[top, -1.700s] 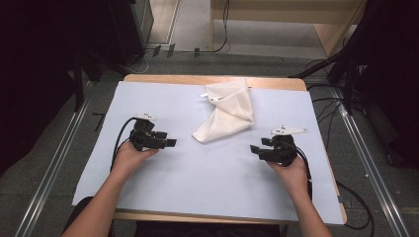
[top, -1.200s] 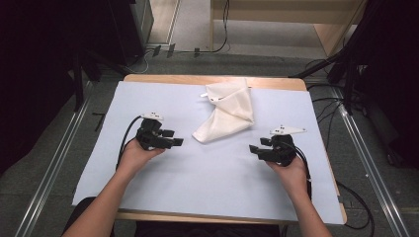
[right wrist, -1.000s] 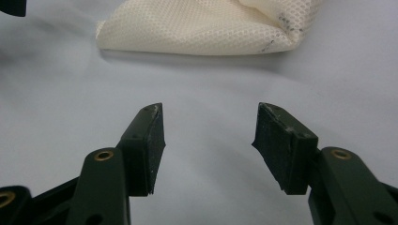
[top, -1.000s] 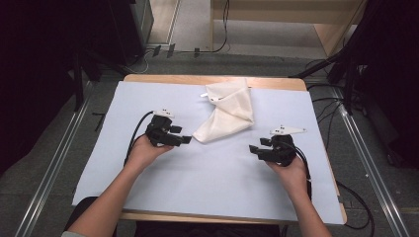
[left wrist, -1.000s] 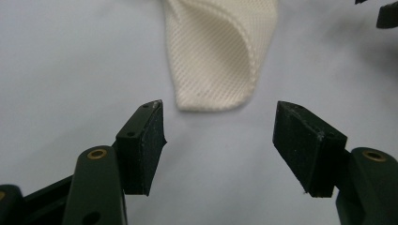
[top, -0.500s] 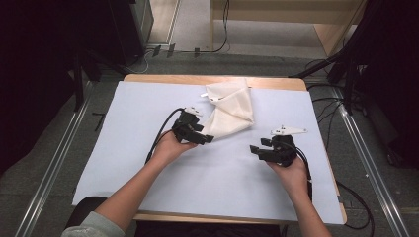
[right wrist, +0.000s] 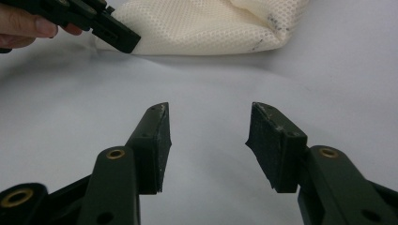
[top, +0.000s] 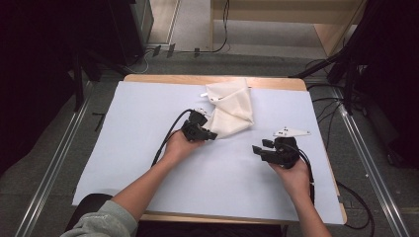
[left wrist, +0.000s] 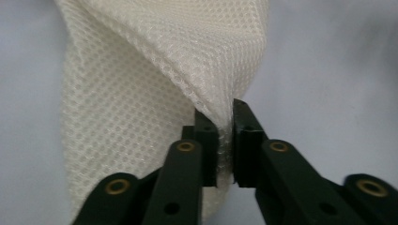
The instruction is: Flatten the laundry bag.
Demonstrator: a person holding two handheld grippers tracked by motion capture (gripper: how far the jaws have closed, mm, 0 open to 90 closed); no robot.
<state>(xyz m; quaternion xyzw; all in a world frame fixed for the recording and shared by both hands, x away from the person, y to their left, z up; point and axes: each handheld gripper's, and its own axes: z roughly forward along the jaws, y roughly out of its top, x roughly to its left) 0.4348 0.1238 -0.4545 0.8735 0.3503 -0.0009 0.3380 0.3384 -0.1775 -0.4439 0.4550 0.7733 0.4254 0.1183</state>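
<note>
A cream mesh cloth bag [top: 232, 108] lies crumpled on the white sheet at the table's far middle. My left gripper [top: 211, 135] is at the bag's near-left corner, and in the left gripper view its jaws are shut on a fold of the mesh [left wrist: 224, 117]. The bag [left wrist: 141, 93] spreads upward from that pinch. My right gripper [top: 258, 149] rests to the right on the sheet, apart from the bag, its jaws open with nothing between them [right wrist: 209, 140]. The right gripper view shows the bag [right wrist: 211, 28] and the left gripper [right wrist: 126, 44] farther off.
A white sheet [top: 148, 123] covers the wooden table [top: 276, 83]. Black cables [top: 165, 140] trail from both grippers. Metal rails [top: 49, 163] run along the floor on either side, with dark equipment at the far corners.
My left gripper has travelled right and forward across the sheet to the bag's near corner and shut on the mesh. The right gripper has stayed in place, open.
</note>
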